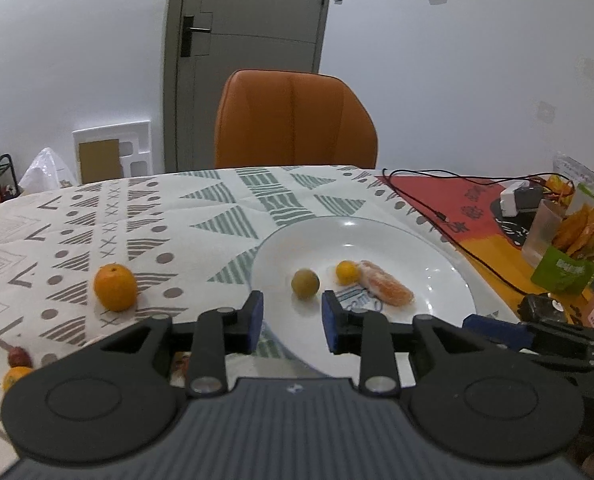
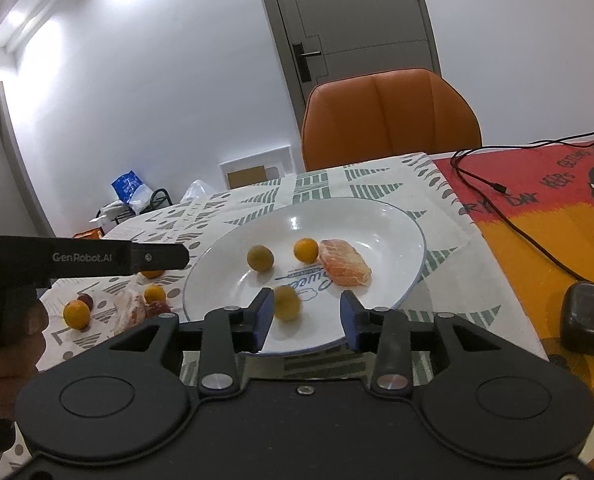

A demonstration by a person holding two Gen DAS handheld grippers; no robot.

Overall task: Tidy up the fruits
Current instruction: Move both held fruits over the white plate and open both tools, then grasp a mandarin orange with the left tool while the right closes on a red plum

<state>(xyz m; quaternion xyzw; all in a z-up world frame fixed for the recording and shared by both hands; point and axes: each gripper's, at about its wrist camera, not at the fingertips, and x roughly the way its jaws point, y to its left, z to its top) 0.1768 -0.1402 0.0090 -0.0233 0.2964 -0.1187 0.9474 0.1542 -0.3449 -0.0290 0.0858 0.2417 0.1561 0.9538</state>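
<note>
A white plate (image 1: 377, 236) (image 2: 377, 224) holds a greenish-brown fruit (image 1: 305, 284) (image 2: 260, 258), a small orange fruit (image 1: 347, 272) (image 2: 306, 250) and a wrapped peeled citrus piece (image 1: 385, 289) (image 2: 345, 267). My left gripper (image 1: 293, 322) (image 2: 181, 257) hovers open and empty at the plate's near-left rim. My right gripper (image 2: 308, 320) is open over the plate's front edge. A blurred greenish fruit (image 2: 287, 303) lies loose on the plate beside its left pad. On the cloth to the left are a larger orange (image 1: 115, 287), small orange fruits (image 2: 76, 314) and a red fruit (image 2: 85, 300).
An orange chair (image 1: 295, 120) stands behind the table. A black cable (image 1: 437, 212) crosses the red and yellow cloth (image 2: 537, 200) on the right. Snack packets (image 1: 577, 240) and a black box (image 2: 589, 320) stand near the right edge. A wrapped piece (image 2: 131, 310) lies left of the plate.
</note>
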